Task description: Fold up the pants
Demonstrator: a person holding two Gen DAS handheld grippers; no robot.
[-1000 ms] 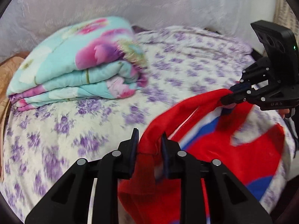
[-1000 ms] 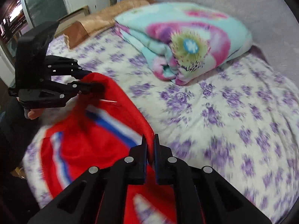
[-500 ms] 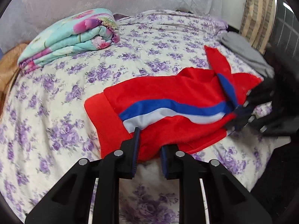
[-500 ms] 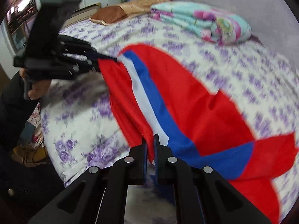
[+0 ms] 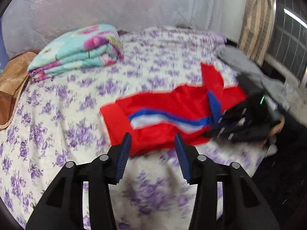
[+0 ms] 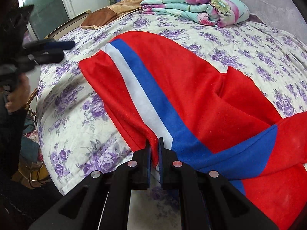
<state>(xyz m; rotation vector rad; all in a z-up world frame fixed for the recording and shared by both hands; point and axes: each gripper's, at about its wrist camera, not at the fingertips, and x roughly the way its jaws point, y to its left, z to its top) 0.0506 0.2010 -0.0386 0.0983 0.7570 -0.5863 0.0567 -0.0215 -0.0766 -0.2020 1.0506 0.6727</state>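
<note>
Right gripper (image 6: 155,143) is clamped tight on the edge of the red pants (image 6: 191,88). Left gripper (image 5: 152,140) is spread wide with nothing in it. Pants are lying mid-frame on the flowery bedspread (image 5: 63,115), folded blanket (image 5: 76,51) upper left.

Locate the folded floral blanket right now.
The folded floral blanket lies at the far side of the bed, upper left in the left wrist view, beside a brown pillow, apart from the red pants.

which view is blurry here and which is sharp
Left wrist view: motion-blurred, the red pants and bedsheet smeared, the right claw a dark streak. Right wrist view: mostly sharp, only the left claw blurred at the edge.
</note>
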